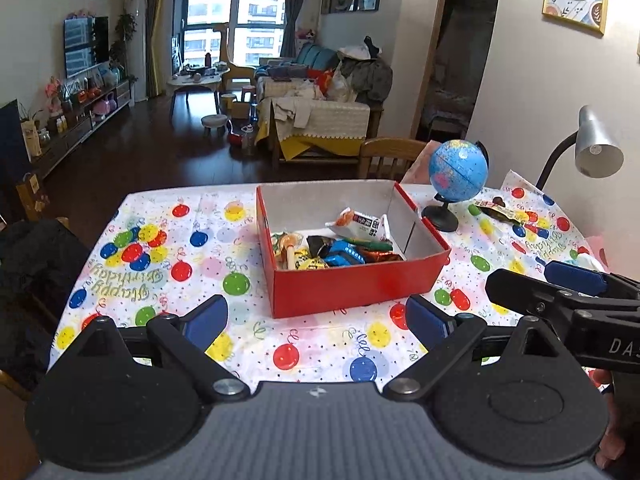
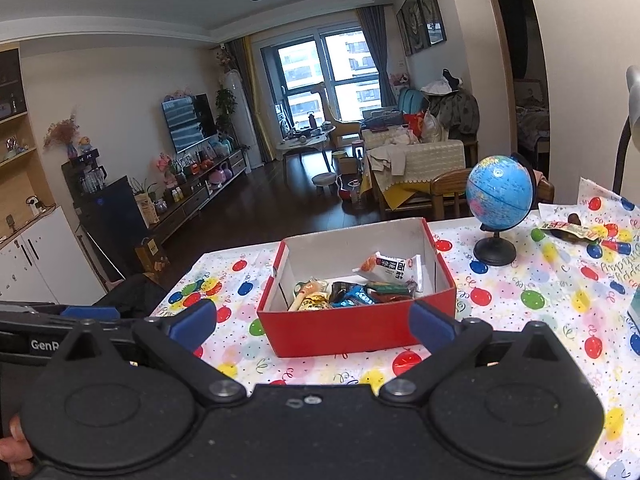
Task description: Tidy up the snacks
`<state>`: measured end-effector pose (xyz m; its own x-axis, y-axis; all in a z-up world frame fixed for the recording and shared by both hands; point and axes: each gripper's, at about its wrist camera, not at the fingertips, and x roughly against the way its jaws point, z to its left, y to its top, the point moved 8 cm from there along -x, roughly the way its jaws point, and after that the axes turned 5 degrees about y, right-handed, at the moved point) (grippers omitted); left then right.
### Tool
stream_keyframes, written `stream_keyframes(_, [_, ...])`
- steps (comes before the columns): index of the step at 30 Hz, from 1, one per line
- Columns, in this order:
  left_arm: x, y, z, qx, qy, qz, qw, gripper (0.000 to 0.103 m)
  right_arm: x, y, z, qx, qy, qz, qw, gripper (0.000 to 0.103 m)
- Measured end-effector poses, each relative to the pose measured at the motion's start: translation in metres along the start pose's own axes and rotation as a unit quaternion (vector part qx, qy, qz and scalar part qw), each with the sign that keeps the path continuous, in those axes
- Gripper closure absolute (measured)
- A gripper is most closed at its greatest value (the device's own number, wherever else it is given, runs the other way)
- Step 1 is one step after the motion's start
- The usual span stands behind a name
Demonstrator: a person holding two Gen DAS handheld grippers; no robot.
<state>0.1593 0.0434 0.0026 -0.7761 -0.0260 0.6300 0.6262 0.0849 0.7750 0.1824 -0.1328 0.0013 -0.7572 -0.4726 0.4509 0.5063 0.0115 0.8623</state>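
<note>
A red cardboard box (image 1: 352, 286) (image 2: 344, 326) stands on the balloon-print tablecloth and holds several wrapped snacks, among them a white packet (image 1: 362, 224) (image 2: 394, 266). A loose snack wrapper (image 1: 502, 210) (image 2: 570, 230) lies on the table to the right of the globe. My left gripper (image 1: 316, 322) is open and empty, just in front of the box. My right gripper (image 2: 312, 326) is open and empty, in front of the box too; it shows at the right edge of the left wrist view (image 1: 560, 284).
A small blue globe (image 1: 456, 172) (image 2: 498, 196) on a black stand sits right of the box. A grey desk lamp (image 1: 596, 144) leans in from the far right. A wooden chair (image 1: 390, 156) stands behind the table. The table's far and left edges drop to a dark floor.
</note>
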Motion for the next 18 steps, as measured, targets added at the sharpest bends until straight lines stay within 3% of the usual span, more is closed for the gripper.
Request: stream_keyframes(18, [0.009, 0.014, 0.004, 0.004, 0.008, -0.001, 1.0000, 0.007, 0.006, 0.010, 0.003, -0.001, -0.004, 0.000, 1.000, 0.001])
